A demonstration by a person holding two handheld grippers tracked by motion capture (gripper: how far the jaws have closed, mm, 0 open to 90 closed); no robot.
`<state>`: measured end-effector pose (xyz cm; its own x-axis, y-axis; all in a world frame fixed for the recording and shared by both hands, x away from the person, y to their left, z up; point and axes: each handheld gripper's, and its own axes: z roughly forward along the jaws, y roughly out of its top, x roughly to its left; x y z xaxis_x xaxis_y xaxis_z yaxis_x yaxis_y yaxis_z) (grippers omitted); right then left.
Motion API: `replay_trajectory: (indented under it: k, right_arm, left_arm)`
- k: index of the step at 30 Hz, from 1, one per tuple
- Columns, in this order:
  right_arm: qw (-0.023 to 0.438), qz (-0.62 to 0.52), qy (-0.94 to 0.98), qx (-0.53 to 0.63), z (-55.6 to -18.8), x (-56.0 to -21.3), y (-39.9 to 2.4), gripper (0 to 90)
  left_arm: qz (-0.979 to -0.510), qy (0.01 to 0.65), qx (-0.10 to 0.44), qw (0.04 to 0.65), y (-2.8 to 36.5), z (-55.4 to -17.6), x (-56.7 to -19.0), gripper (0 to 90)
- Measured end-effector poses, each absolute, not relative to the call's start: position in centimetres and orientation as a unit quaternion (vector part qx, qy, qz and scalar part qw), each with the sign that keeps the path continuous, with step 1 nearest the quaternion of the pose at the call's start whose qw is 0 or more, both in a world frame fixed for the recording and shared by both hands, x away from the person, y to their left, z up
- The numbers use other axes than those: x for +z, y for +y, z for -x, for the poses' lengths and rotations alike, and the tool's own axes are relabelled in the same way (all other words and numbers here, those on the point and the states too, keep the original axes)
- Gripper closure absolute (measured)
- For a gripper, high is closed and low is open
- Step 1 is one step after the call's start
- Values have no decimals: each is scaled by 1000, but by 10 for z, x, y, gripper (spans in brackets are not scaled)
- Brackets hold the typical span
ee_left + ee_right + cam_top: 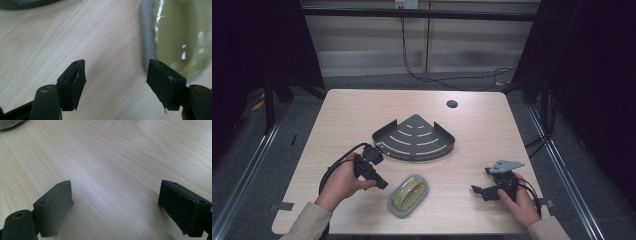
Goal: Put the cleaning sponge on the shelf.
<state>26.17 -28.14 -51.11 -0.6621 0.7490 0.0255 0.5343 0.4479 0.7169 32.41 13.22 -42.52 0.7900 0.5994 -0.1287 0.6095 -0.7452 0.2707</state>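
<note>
A pale wooden surface (362,115) stands in a dark room with cables on the floor behind it. At the lower centre of the high view lies an oval soap dish (409,195), yellow-green inside a grey rim. Above it sits a black corner shelf (414,138). The left gripper (379,182), lower left, is released, its jaws apart just beside the dish's rim with nothing between them. The right gripper (478,191), lower right, is released too, over bare wood.
</note>
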Motion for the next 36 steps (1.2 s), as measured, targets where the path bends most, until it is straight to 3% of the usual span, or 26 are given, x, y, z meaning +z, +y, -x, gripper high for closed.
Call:
replay_trajectory:
  k: [36]
  right_arm:
    - [149, -383, 837, 360, -262, -511, -281, 114]
  left_arm:
    - [-946, 300, -75, 99, 65, -322, -408, 387]
